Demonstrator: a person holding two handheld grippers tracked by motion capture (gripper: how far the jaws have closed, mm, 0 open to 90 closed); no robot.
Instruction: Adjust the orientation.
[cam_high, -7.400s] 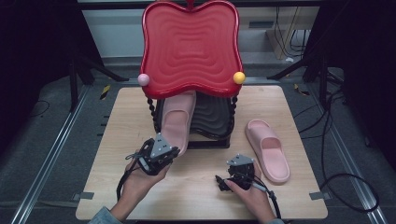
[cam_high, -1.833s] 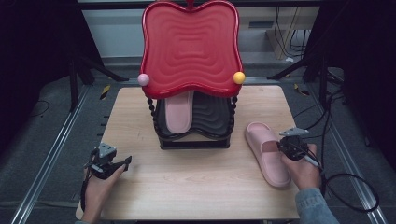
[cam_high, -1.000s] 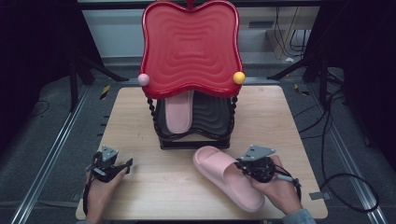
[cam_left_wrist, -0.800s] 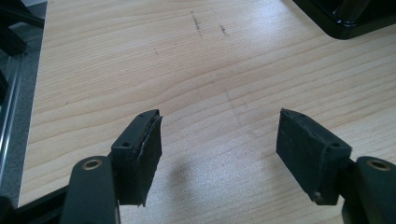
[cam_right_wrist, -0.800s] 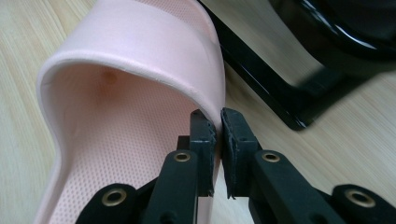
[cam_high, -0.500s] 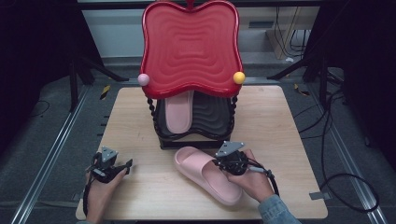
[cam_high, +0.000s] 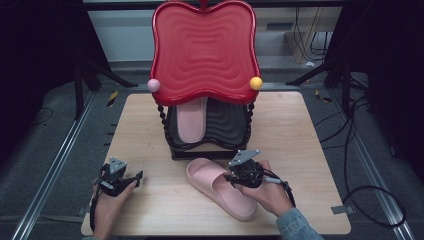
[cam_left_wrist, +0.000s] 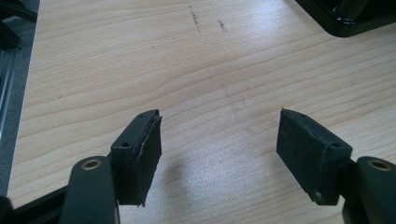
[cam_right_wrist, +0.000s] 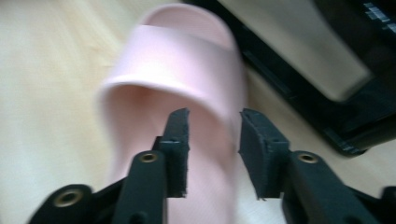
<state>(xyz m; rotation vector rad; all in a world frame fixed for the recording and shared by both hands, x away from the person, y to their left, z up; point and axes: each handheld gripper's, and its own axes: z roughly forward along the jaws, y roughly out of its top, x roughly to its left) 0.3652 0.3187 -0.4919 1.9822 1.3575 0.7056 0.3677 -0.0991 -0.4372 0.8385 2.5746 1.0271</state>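
Slid before the rack, the slipper lies under the right gripper's just-opening fingers.

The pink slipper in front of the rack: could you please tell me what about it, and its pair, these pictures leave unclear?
- Pink slipper, high view: its side edge is hidden by the right gripper.
- Right gripper view: blurred; whether the jaws touch the slipper cannot be told.
- Second slipper, high view: its upper end is hidden under the red tray.
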